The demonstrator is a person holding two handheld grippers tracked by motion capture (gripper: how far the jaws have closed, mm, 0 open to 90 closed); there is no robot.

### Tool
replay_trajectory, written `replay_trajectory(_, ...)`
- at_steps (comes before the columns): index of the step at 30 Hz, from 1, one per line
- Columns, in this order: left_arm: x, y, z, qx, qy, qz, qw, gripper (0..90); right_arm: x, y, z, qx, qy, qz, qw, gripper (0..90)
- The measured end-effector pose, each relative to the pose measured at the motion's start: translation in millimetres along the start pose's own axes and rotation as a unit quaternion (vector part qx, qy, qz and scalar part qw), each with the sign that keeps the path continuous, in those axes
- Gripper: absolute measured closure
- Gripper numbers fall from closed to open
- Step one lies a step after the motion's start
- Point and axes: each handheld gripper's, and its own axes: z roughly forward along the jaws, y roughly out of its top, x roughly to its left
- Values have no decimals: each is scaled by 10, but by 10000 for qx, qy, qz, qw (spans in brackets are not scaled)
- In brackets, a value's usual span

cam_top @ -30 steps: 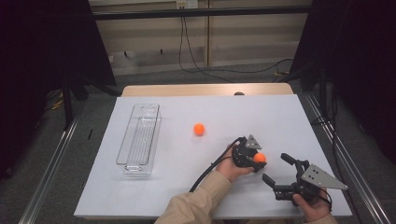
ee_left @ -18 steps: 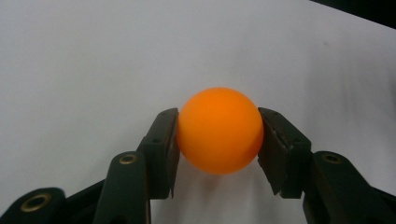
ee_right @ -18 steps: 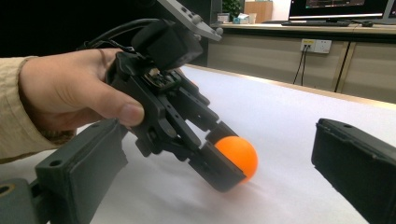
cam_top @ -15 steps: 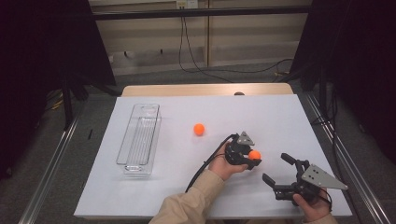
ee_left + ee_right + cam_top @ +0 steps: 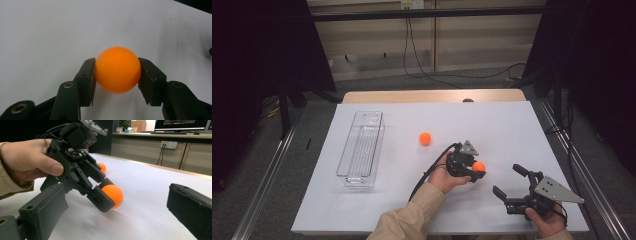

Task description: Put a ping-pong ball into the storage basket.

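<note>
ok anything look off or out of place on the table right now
Nothing stands out. The left claw holds one orange ball squarely between its pads. The other ball sits loose on the white table. The clear tray lies flat and straight, with nothing in it. The right claw is open. No spill or damage shows.

A clear plastic tray (image 5: 360, 150) lies on the white table (image 5: 512, 130).
</note>
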Motion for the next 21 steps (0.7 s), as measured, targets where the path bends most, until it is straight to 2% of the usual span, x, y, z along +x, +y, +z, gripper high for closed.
replay_trajectory(3,14,-24,-33,-28,8,-85,10000,510,-4,0,-2,-2,-6,-14,10000,20)
replay_trajectory(21,115,-137,-225,62,85,-199,9997,510,4,2,7,-1,-19,-11,10000,20)
